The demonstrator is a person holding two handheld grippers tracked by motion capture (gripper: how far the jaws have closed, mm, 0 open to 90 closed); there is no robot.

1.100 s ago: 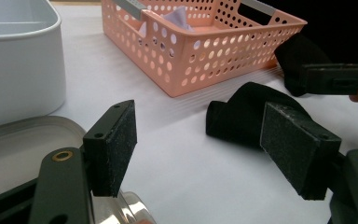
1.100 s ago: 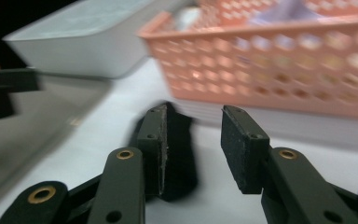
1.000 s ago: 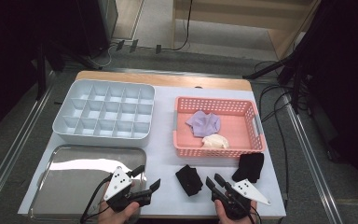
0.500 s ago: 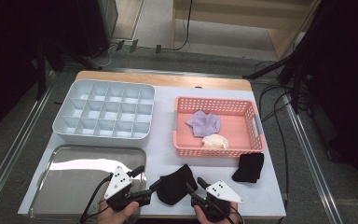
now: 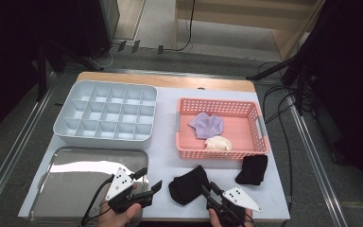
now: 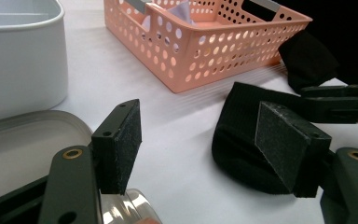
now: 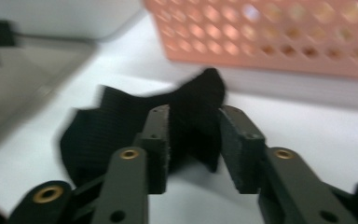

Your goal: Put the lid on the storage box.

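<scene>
A black cloth (image 5: 186, 185) (image 6: 242, 121) (image 7: 107, 121) lies crumpled on the white table near the front edge. My right gripper (image 5: 208, 190) (image 7: 193, 126) comes in from the cloth's right side and is shut on a raised fold of it. My left gripper (image 5: 151, 178) (image 6: 200, 126) hovers just left of the cloth, over the corner of the metal tray (image 5: 75, 184). Its jaws have just been closing a little, stand open, and hold nothing. A second black cloth (image 5: 253, 169) (image 6: 307, 58) lies farther right.
A pink basket (image 5: 217, 152) behind the cloths holds a purple cloth (image 5: 207, 125) and a cream cloth (image 5: 219, 143). A white compartment tray (image 5: 99, 141) stands at the back left. The table's front edge is right under both hands.
My right gripper moved left to the nearer black cloth and closed on it. The cloth now looks larger and pulled up. The left gripper stayed put.
</scene>
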